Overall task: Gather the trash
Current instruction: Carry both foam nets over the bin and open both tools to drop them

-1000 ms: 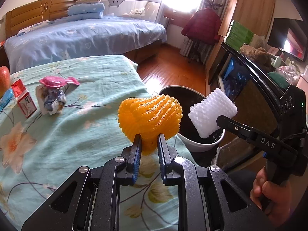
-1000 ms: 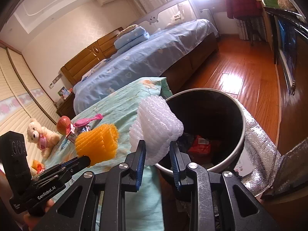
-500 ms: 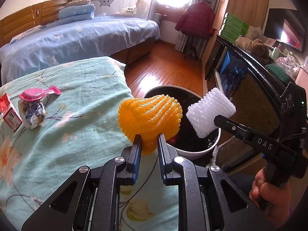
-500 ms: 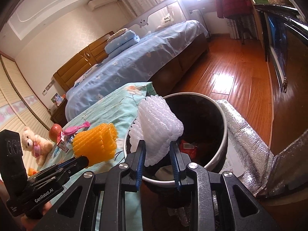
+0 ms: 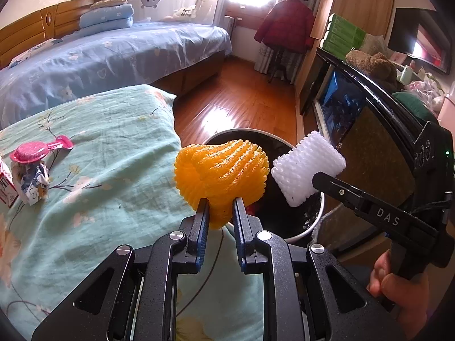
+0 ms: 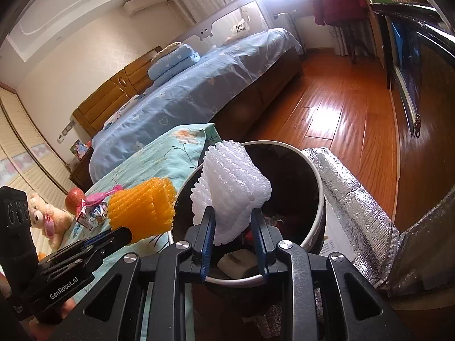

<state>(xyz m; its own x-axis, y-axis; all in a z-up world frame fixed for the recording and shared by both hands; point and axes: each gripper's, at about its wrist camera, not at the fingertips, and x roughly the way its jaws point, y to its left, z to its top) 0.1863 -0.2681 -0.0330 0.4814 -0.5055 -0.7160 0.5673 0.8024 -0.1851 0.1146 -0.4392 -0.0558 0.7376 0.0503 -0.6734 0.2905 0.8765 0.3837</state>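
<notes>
Both hands are busy: the left hand-held gripper (image 5: 219,213) is pinched nearly closed on the bottom tail of an orange net (image 5: 221,174), and the right hand-held gripper (image 6: 232,227) has its jaws a little wider, squeezing the lower end of a white net (image 6: 230,190). These are those foam mesh sleeves you get round fruit, ribbed and springy, puffed out above the jaws like a bulb. I'd judge them almost weightless and very soft; they crush wherever they are pinched, so a grip at a gathered end, as here, looks the sensible place, and nothing about them seems breakable. Slippery? Hardly, the open ribbing should catch on the pads. From the right camera the white one hangs right over the bin (image 6: 320,199), a round tub with a pale rim and a dark inside, scraps already lying at the bottom. The orange one sits beside it, at the bin's near edge, over the corner of the bed (image 5: 113,147) with its mint floral cover. Back on that cover lie a pink spoon (image 5: 37,150) atop a crumpled wrapper (image 5: 31,184) and a small red-and-white carton (image 5: 5,187), stiffer, flatter pieces by the look of them. Let go, and I'd expect the foam to drift down rather than drop.
</notes>
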